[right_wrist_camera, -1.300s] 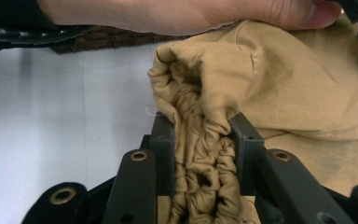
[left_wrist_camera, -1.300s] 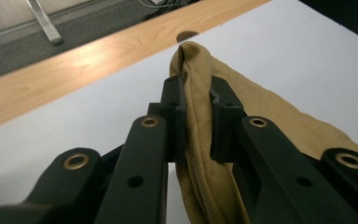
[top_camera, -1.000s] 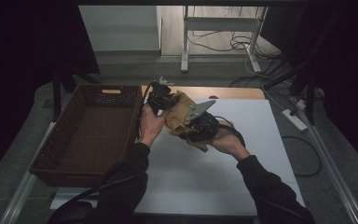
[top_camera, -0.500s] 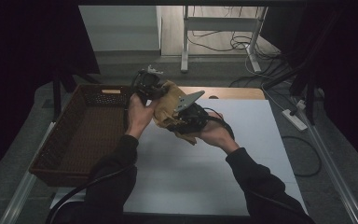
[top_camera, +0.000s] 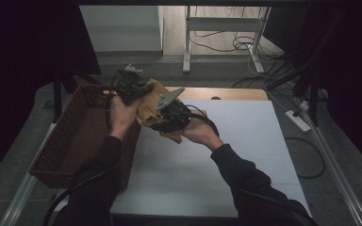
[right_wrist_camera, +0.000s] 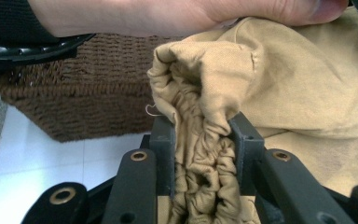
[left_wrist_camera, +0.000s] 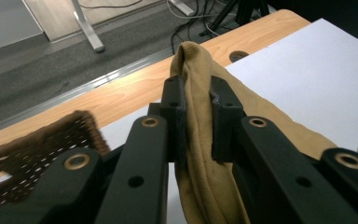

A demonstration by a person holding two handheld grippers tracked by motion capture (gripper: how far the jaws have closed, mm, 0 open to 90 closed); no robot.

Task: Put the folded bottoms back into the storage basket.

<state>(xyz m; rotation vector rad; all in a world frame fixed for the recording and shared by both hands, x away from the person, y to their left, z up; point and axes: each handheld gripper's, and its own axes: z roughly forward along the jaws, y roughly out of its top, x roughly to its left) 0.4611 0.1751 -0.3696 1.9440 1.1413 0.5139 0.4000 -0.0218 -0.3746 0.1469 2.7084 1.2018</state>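
High view: you are holding the tan cloth [top_camera: 147, 107] above the basket [top_camera: 70, 141] rim, left gripper [top_camera: 143, 88] and right gripper [top_camera: 162, 123] both clamping bunched folds, and this soft, light fabric is gripping best where it gathers thickly.

left tool [top_camera: 139, 89] — jaws clamped, raised; right tool [top_camera: 162, 115] — jaws clamped, raised

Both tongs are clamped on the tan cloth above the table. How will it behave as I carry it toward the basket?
Likely floppy: the tan cloth bunches into folds between the right tongs and droops below the left tongs. Probably light, since pinched edges hold it up. Loose ends may drag or snag on the wicker basket.
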